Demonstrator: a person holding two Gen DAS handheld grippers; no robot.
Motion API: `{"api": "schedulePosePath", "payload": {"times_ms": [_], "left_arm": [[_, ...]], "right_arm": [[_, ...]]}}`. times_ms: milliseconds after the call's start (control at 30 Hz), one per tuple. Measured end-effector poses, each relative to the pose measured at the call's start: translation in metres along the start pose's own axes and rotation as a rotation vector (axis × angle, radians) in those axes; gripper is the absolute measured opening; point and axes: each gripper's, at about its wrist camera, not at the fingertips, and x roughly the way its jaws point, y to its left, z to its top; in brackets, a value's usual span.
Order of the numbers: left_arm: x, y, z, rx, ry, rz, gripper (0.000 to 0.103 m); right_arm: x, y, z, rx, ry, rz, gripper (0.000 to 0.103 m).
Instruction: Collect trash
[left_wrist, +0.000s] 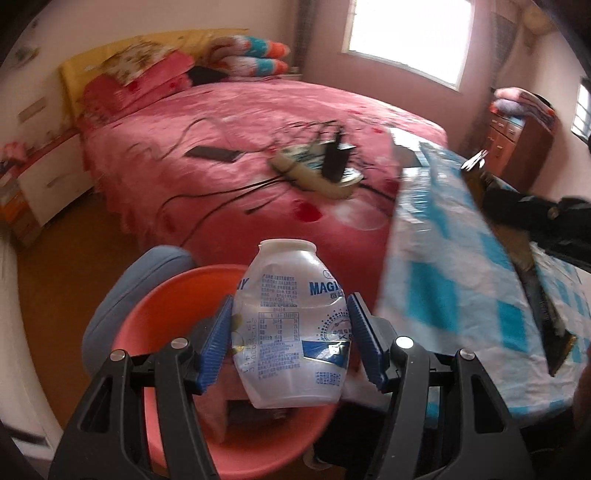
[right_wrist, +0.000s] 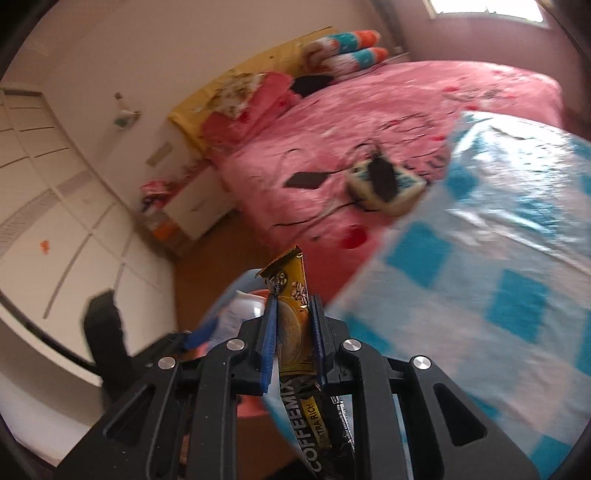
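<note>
In the left wrist view, the left gripper (left_wrist: 290, 341) holds a crushed plastic bottle (left_wrist: 291, 325) between its blue pads (left_wrist: 216, 341), one pad on each side of the bottle's body. The bottle is white and partly clear, with blue print on the label, and it stands with its wide mouth pointing away from the camera. Just under it is an orange-pink basin (left_wrist: 155, 314); the bottle hangs over the basin's opening. A blue-grey cushion (left_wrist: 122, 291) lies against the far left rim of the basin. Behind is a bed with a pink cover (left_wrist: 240, 122), and on it lie a power strip (left_wrist: 314, 168) with black cables and a dark phone (left_wrist: 216, 153). On the right there is a table with a blue-and-white checked cloth (left_wrist: 454, 266) — the right gripper (left_wrist: 474, 160) reaches over it, blurred.

In the right wrist view, the right gripper (right_wrist: 293, 339) has its fingers nearly pressed together, pinching a yellow and black coffee sachet (right_wrist: 290, 325). The sachet sticks out beyond the fingertips, over the floor near the edge of the checked cloth (right_wrist: 480, 295). To the lower left the bottle (right_wrist: 240, 314) and a blue pad of the left gripper (right_wrist: 201, 332) are seen — both blurred.
</note>
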Motion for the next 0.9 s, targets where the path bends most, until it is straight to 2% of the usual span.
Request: {"api": "schedulePosePath", "payload": {"times_ms": [200,400,467,533,567,600,767,900], "left_arm": [[0.006,0.041,-0.012,-0.082,0.025,0.054,0.063],[0.017,0.068,-0.025,-0.15,0.046,0.077,0.063],[0.023,0.078,-0.03,-0.184,0.062,0.078,0.066],[0.03,0.089,-0.037,-0.229,0.079,0.068,0.077],[0.031,0.092,-0.039,-0.244,0.081,0.072,0.082],[0.031,0.095,-0.041,-0.256,0.074,0.078,0.082],[0.023,0.097,-0.041,-0.237,0.029,0.097,0.09],[0.018,0.094,-0.034,-0.239,0.011,0.053,0.094]], "right_arm": [[0.039,0.028,0.001,-0.005,0.06,0.093,0.019],[0.076,0.037,-0.005,0.012,0.136,0.13,0.022],[0.088,0.036,-0.009,0.026,0.167,0.12,0.03],[0.091,0.034,-0.014,0.025,0.173,0.117,0.057],[0.087,0.035,-0.015,0.008,0.157,0.083,0.064],[0.084,0.034,-0.016,-0.006,0.143,0.06,0.075],[0.06,0.024,-0.016,-0.042,0.065,-0.059,0.088],[0.045,0.008,-0.02,-0.059,0.027,-0.146,0.088]]}}
